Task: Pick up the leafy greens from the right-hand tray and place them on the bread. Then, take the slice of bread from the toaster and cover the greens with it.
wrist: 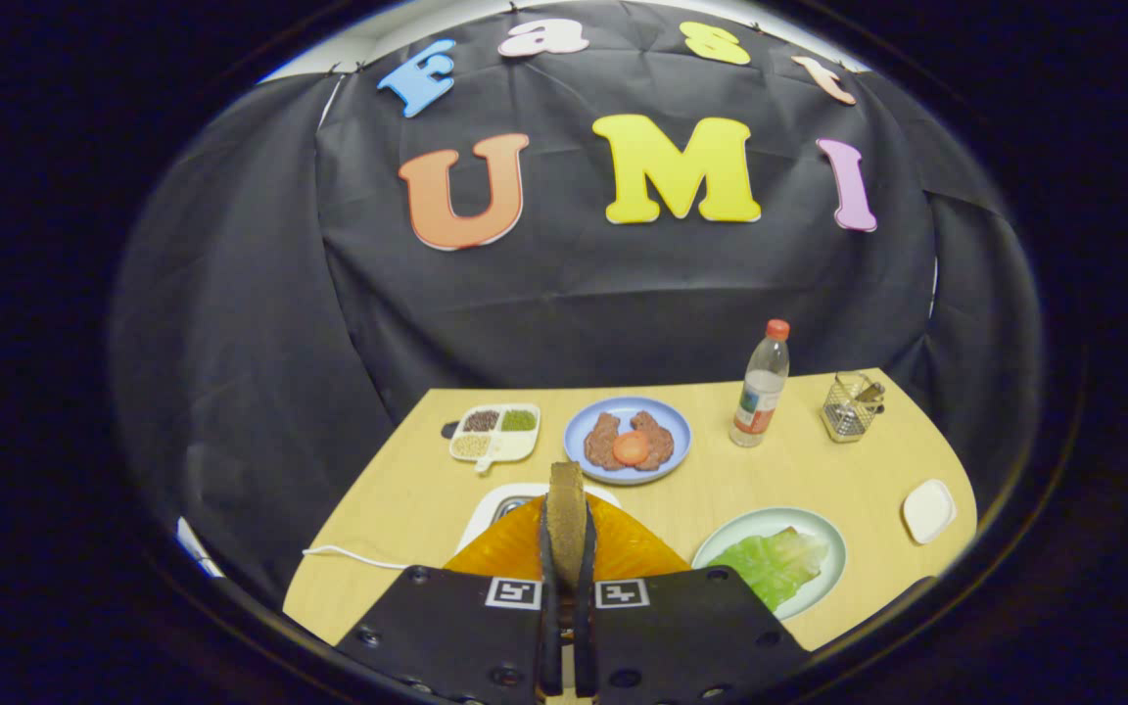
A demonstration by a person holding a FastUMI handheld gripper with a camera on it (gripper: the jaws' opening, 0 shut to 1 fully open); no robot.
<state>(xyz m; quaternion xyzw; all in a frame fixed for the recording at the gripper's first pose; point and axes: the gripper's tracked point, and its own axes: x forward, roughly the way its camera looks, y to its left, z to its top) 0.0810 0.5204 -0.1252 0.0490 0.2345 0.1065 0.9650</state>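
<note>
Jaws were clamped on the bread slice [566, 509] edge-on — I'd have lowered it flat, centred, over the greens [772, 565].

A staged booth set up as a mock kitchen is shown, not a real home. A black cloth wall [564, 294] is hung behind a small wooden table [819, 470], and the cloth is seen pinned in folds at its top. Kitchen props are laid out on the table: a divided dish of grains [495, 432], a blue plate [628, 440] of food, a bottle [761, 385] with a red cap, a wire basket [850, 405], a plate of leafy greens [775, 563] and a toaster [508, 506] with a white cord [349, 555].
</note>
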